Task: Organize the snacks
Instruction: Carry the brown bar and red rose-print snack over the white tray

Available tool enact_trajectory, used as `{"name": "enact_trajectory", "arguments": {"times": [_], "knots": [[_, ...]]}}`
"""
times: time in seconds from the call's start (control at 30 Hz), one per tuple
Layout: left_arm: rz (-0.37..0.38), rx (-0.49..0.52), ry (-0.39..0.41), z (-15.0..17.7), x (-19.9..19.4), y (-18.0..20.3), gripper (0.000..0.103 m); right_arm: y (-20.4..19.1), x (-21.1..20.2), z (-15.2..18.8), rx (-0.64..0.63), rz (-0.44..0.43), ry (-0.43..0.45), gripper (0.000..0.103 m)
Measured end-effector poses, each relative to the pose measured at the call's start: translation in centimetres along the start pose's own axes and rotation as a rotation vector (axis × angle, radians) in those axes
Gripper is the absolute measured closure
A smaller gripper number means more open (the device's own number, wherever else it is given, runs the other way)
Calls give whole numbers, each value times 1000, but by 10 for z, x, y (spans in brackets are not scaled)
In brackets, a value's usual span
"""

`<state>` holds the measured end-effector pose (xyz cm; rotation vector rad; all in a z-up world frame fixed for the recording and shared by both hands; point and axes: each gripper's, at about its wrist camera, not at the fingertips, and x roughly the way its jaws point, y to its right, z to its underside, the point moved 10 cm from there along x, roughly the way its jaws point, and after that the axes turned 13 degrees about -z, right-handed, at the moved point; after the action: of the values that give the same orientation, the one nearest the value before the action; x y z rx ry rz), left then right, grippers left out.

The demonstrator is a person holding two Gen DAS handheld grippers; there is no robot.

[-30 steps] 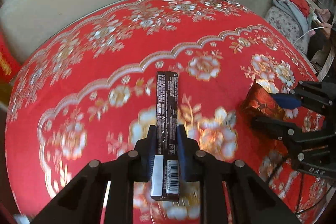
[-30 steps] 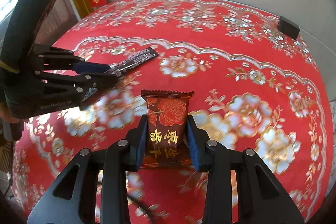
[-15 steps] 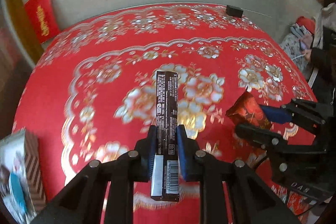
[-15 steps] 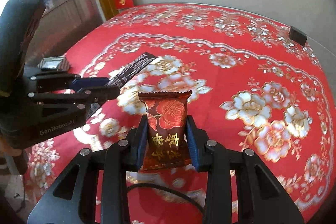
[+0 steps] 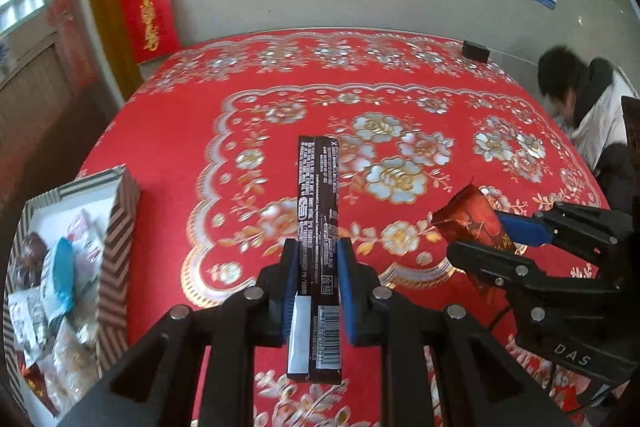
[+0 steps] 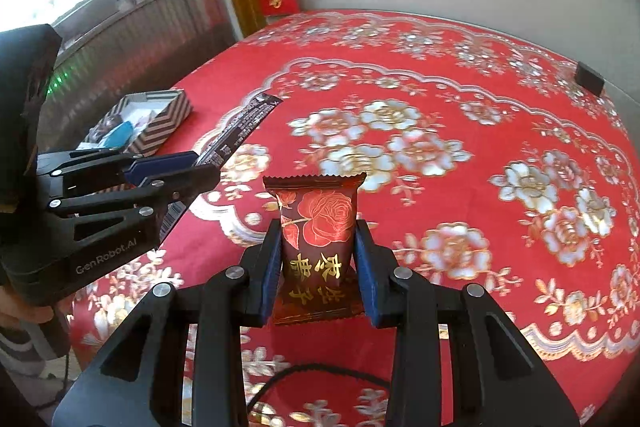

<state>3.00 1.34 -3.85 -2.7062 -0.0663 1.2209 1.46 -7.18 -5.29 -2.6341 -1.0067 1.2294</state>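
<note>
The worktop point(image 5: 168, 131) wears a bright red cloth patterned with silver and gold flowers and scalloped borders. The snack bar point(image 5: 318, 211) is dark brown with white print and a silvery end. The candy packet point(image 6: 318, 227) is deep brown with a red rose and gold characters. The box point(image 5: 120, 227) at the left edge has brown-and-white chevron stripes. The fingers point(image 5: 346, 291) carry blue pads on black.
</note>
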Motion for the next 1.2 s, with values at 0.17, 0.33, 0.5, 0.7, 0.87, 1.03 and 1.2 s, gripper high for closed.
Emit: {"name": "enact_trajectory", "arguments": {"times": [0.17,0.33,0.5,0.7,0.87,1.03,1.2], "knots": [[-38,-35,20,8,-8,-23,82,-22,8,-2,-14,-30,2,70],[-76,-69,52,13,-19,-49,82,-48,18,-5,-46,-57,-9,70],[-95,-110,61,20,-25,-72,82,-71,26,-10,-72,-87,-13,70],[-147,-159,79,28,-32,-104,82,-97,35,-16,-111,-107,-22,70],[-190,-200,89,34,-40,-130,82,-120,44,-22,-144,-130,-29,70],[-235,-237,90,42,-45,-158,82,-147,55,-31,-185,-158,-36,70],[-271,-274,90,50,-50,-184,82,-173,65,-40,-228,-188,-45,70]]}}
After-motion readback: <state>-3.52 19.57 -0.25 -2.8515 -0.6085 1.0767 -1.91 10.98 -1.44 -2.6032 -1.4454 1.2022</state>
